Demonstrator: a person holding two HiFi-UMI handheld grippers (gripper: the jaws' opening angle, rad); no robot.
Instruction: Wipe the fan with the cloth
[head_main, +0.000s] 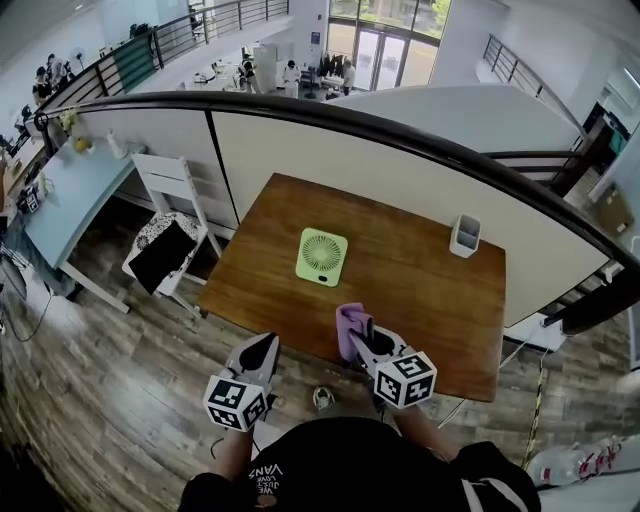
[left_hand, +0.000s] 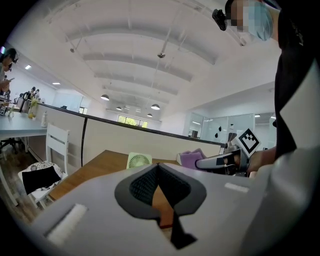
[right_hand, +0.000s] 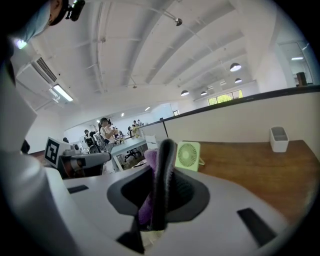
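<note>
A small square light-green fan (head_main: 322, 256) stands on the wooden table (head_main: 420, 290), near its middle; it also shows as the fan (left_hand: 138, 160) and the fan (right_hand: 188, 155). My right gripper (head_main: 358, 336) is shut on a purple cloth (head_main: 350, 326) and hovers over the table's near edge, short of the fan. The cloth (right_hand: 149, 187) hangs pinched between its jaws. My left gripper (head_main: 266, 348) is shut and holds nothing, just off the table's near edge, left of the right one. The right gripper (left_hand: 220, 161) with the cloth (left_hand: 190, 158) shows in the left gripper view.
A white cup-like holder (head_main: 465, 236) stands at the table's far right. A white chair (head_main: 172, 225) with a dark cushion sits left of the table. A curved partition with a dark rail (head_main: 380, 130) runs behind. Wood floor lies below.
</note>
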